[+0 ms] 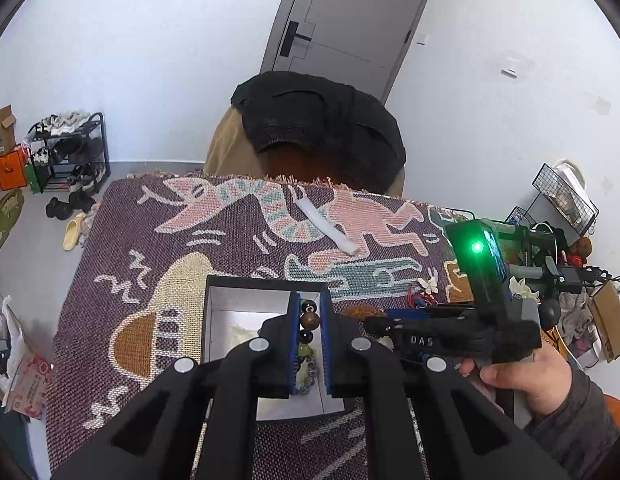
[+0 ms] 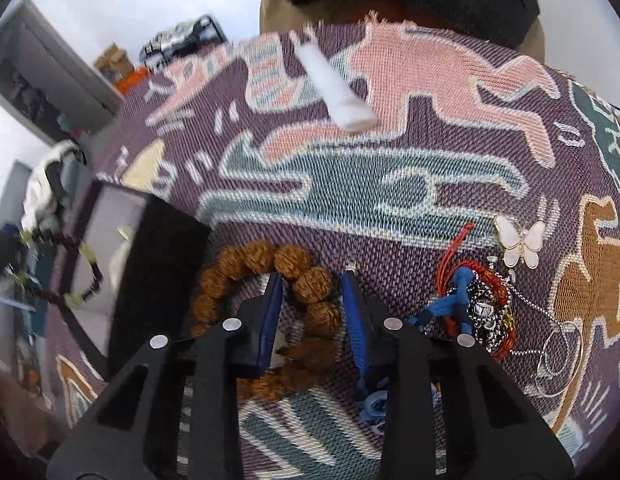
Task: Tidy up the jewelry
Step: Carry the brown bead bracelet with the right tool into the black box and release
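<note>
My left gripper is shut on a mixed bead bracelet with dark, brown and green beads, held over the open black box with white lining. In the right wrist view the bracelet hangs over the box. My right gripper is open, its fingers either side of a brown walnut-bead bracelet lying on the patterned cloth. To its right lie a red and blue cord bracelet pile, a white butterfly brooch and a thin silver chain.
A white strip lies on the cloth toward the far edge; it also shows in the right wrist view. A chair with a black garment stands behind the table. A wire rack and clutter are at the right.
</note>
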A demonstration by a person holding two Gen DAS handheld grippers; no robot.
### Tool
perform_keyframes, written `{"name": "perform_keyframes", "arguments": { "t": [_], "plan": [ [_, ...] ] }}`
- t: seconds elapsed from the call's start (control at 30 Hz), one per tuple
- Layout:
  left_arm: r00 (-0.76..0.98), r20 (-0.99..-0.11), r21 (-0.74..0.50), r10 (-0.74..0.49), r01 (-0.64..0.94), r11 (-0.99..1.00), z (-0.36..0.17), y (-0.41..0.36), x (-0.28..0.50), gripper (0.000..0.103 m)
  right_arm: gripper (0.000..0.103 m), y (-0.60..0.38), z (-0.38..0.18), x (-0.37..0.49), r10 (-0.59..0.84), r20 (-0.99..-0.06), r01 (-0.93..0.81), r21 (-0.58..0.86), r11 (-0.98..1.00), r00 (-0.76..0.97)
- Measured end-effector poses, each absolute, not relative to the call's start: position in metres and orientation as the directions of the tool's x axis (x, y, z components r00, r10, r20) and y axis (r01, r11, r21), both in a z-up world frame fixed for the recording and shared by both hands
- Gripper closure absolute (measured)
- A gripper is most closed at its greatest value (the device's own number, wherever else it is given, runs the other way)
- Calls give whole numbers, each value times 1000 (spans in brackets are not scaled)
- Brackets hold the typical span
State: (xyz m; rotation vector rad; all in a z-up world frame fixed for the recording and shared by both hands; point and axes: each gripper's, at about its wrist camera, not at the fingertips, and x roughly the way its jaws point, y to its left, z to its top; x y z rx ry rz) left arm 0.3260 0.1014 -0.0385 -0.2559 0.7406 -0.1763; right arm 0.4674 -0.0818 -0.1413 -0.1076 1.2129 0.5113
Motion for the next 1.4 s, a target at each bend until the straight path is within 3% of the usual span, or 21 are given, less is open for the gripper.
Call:
{"name": "perform_keyframes", "arguments": {
  "t": [0.13, 0.17, 0.2, 0.23, 0.3, 0.57, 0.87, 1.23, 1.27, 1.33, 1.4],
  "plan": [
    [713, -665, -264, -223, 55, 963, -49, 100, 335, 90, 83, -80, -140, 467, 295, -920, -454, 153, 878, 260],
    [713, -671, -252, -204, 39, 967, -50, 101, 337, 59, 83, -82, -139, 466, 308, -915, -459, 164, 873, 260],
    [714, -673, -252, -192, 23, 968, -50, 103, 338, 15, 83, -83, -135, 464, 318, -909, -462, 168, 871, 268],
    [742, -644, -270, -187, 9, 963, -48, 108, 332, 8, 83, -86, -129, 462, 337, -898, -467, 177, 866, 284],
    [785, -586, -296, -200, 23, 955, -43, 115, 323, 8, 83, -92, -117, 455, 362, -880, -473, 190, 860, 306],
    [794, -590, -288, -146, -38, 957, -41, 143, 306, 8, 83, -83, -48, 433, 441, -803, -539, 182, 822, 400],
    [796, -601, -275, -78, -114, 955, -55, 170, 280, 8, 83, -48, -10, 406, 531, -750, -611, 217, 761, 394],
    [816, -578, -275, -20, -171, 946, -53, 189, 256, 8, 81, 8, -28, 388, 578, -771, -665, 288, 689, 266],
    [817, -576, -268, -17, -169, 949, -51, 188, 254, 8, 71, 7, -33, 389, 555, -784, -644, 276, 714, 280],
    [817, -577, -247, -5, -168, 954, -50, 186, 253, 8, 21, 0, -37, 392, 551, -780, -621, 280, 732, 298],
    [815, -579, -212, 16, -170, 962, -48, 181, 252, 8, 7, -15, -39, 394, 578, -758, -598, 321, 734, 303]
  ]
}}
